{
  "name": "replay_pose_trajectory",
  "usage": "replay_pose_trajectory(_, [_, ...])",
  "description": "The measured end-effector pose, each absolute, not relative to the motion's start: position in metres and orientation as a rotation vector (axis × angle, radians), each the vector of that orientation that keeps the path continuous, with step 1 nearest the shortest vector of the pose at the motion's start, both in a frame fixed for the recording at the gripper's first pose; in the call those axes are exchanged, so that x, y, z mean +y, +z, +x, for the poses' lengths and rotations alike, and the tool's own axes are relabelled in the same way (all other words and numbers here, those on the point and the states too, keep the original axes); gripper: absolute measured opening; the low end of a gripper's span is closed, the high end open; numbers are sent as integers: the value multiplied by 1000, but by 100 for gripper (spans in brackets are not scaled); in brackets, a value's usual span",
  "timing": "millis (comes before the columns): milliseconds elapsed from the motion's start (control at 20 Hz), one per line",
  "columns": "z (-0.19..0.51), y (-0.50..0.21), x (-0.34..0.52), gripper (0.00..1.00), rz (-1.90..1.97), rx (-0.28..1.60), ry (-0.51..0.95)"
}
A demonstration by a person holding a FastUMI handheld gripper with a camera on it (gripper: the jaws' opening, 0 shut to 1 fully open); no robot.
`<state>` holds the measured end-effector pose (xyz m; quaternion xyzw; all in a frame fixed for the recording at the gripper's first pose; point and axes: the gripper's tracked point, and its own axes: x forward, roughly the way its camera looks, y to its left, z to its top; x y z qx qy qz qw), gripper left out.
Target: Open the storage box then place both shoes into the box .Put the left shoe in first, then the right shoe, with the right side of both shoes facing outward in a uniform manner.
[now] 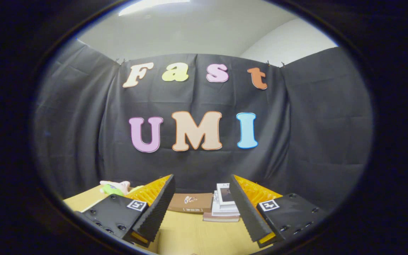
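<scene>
brown box (190, 202), claw (202, 198) spread, empty

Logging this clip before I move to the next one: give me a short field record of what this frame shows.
gripper: gripper held level above the table, jaws open, nothing between them
surface: light wooden table
beyond the jaws: flat brown box beside a small stack of books
beside one finger: green and pink soft toy
backdrop: black cloth wall
task progress: cannot tell
</scene>
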<state>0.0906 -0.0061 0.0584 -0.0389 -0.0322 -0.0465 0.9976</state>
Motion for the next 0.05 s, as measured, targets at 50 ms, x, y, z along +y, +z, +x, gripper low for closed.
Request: replay_pose_trajectory(50, [88,59,-8,99,-78,-71,-91])
